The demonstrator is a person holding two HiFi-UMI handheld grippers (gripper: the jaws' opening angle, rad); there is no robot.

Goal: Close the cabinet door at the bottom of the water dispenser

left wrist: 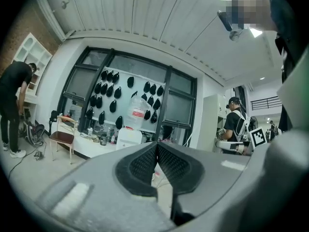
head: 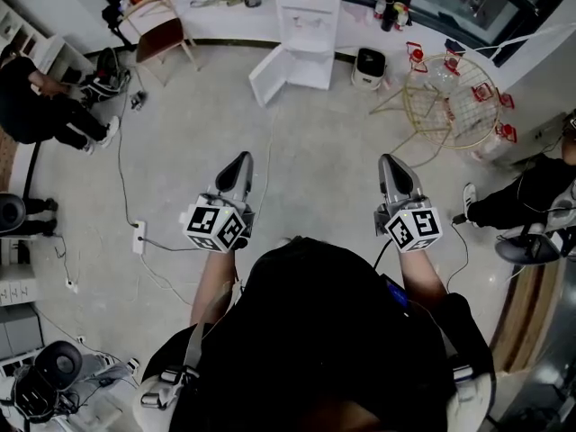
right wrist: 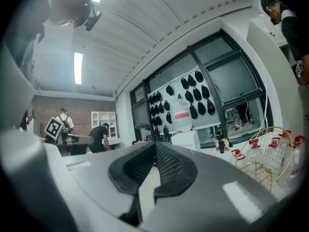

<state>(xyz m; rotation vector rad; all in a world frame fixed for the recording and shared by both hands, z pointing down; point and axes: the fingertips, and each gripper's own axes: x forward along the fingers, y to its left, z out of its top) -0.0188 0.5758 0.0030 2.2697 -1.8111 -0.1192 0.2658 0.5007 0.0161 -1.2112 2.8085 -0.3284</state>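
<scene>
Cabinet door point(head: 273, 76) at the foot of the water dispenser point(head: 309, 16) stands open, swung out toward 8 o'clock of the white body. We log the dispenser at 12 o'clock in our head view, beside the far table point(head: 234, 23) and well apart from both grippers.

Left gripper point(head: 242, 158) sits at its 7 o'clock and right gripper point(head: 387, 160) at its 5 o'clock. Both are level and aimed its way. Each gripper's own view shows its jaws clenched, pads meeting at the tips with nothing between them.

A wooden chair point(head: 162, 30) is at 9 o'clock of the dispenser, a gold wire basket point(head: 441, 102) at 4 o'clock. A power strip point(head: 139, 238) lies on the floor at 8 o'clock of the left gripper.
</scene>
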